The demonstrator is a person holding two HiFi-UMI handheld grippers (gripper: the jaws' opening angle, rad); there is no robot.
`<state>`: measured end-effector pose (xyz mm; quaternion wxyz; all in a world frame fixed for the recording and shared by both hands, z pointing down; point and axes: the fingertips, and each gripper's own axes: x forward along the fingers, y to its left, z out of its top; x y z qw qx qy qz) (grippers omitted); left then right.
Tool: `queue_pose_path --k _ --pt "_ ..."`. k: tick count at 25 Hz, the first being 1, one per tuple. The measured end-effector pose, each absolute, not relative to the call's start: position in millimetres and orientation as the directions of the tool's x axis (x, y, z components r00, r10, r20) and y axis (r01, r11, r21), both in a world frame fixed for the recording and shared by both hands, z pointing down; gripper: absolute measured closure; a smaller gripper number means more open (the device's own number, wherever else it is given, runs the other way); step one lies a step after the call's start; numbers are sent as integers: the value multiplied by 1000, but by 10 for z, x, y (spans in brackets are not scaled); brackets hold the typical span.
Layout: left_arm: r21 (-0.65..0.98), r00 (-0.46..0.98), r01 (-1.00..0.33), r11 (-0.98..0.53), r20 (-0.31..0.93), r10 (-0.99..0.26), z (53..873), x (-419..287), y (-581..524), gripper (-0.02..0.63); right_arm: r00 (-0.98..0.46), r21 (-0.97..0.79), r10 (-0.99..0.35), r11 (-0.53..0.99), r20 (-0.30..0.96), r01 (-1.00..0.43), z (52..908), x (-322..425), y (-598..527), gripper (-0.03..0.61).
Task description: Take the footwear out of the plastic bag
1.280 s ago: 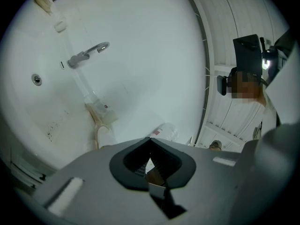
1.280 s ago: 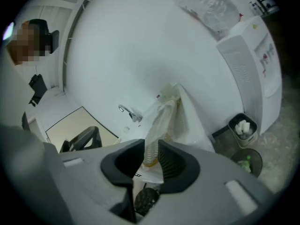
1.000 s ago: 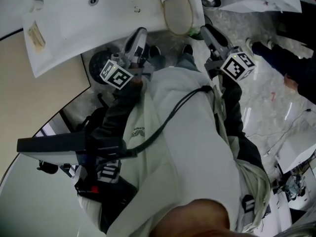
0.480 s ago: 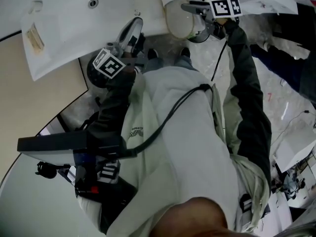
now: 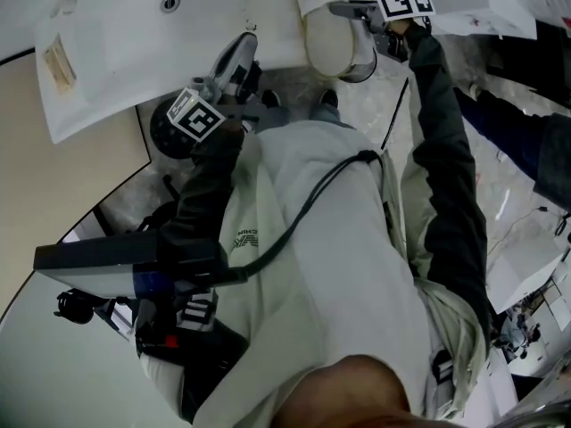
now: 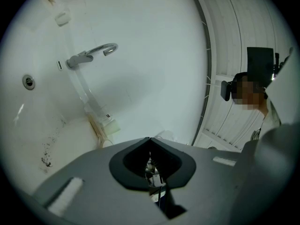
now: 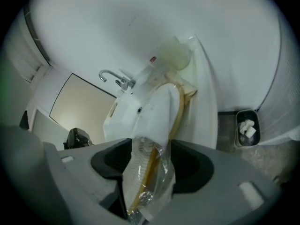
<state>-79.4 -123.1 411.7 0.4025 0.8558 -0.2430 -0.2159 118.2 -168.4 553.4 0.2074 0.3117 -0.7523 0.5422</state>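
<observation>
My right gripper [image 7: 149, 146] is reached out ahead of me, its fingers spread wide and only just done opening. The bag [image 7: 149, 184] with the slipper [image 7: 157, 111] inside stands between them, and I can't see either pad pressing on it. The slipper is pale with a tan edge and still wrapped in the clear plastic. In the head view it sits at the right end of the basin [image 5: 178, 25]. My left gripper [image 6: 150, 138] is lower and nearer my body, its fingers closed tight together with nothing between them, pointing at the basin wall below the tap [image 6: 89, 55]. A bin [image 7: 246, 125] stands on the floor past the slipper.
</observation>
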Motion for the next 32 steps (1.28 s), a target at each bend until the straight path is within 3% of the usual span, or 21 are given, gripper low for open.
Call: queue_pose_path --k 3,7,10,12,14,18,19,23,26,32 --pt "803 793 -221 -553 -182 -581 4127 -749 -1220 615 -730 -691 -157 241 665 -681 5600 991 -1609 321" --pt "804 815 -191 -564 -190 -547 4172 -693 -1248 615 -758 -728 -117 221 641 -649 5611 844 -1601 419" --pt "814 847 -138 -564 -198 -494 4239 -658 -1266 590 -829 -796 -118 234 547 -558 5502 746 -1503 449" --pt "827 850 -115 -550 -204 -485 4254 -641 -1301 511 -867 -835 -100 235 488 -497 5386 745 -1370 456" --pt "851 856 -61 -522 -224 -465 4236 -591 -1324 365 -868 -834 -76 250 490 -493 5246 798 -1239 457" --pt "864 908 46 -502 -246 -340 4245 -407 -1282 179 -848 -769 -22 409 529 -491 4857 531 -1125 457" --pt "860 922 57 -507 -240 -303 4257 -318 -1220 169 -849 -758 -15 443 528 -479 4754 450 -1083 459" --pt "865 925 138 -483 -286 -249 4195 13 -1036 198 -842 -726 -5 503 539 -468 4504 338 -917 459" --pt "867 906 136 -480 -305 -294 4187 51 -1073 455 -845 -699 -31 546 534 -462 4386 343 -877 459" --pt "844 881 134 -520 -342 -327 4005 22 -1096 493 -868 -563 -157 704 471 -433 4128 364 -840 445"
